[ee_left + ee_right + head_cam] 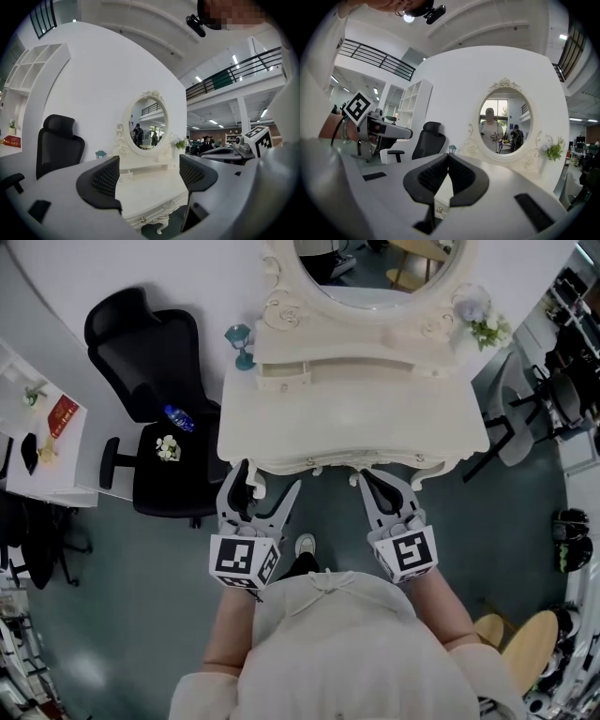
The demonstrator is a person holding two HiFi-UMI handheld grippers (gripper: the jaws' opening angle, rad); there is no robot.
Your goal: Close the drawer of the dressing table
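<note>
The white dressing table [347, 423] with an oval mirror [375, 268] stands right in front of me. A small drawer [283, 372] on its upper shelf at the left sticks out a little; it also shows in the left gripper view [125, 177]. My left gripper [267, 482] hangs open just before the table's front edge, nothing between its pads [105, 180]. My right gripper [371, 480] is shut, its fingertips touching and empty, close to the front edge. In the right gripper view a small gold knob [439, 209] shows below the shut right gripper [449, 161].
A black office chair [155, 427] with a bottle and flowers on its seat stands left of the table. A teal goblet [240, 343] and a flower sprig [487, 329] sit on the table's back corners. Another chair [525, 427] is at the right, a wooden stool [530, 643] at bottom right.
</note>
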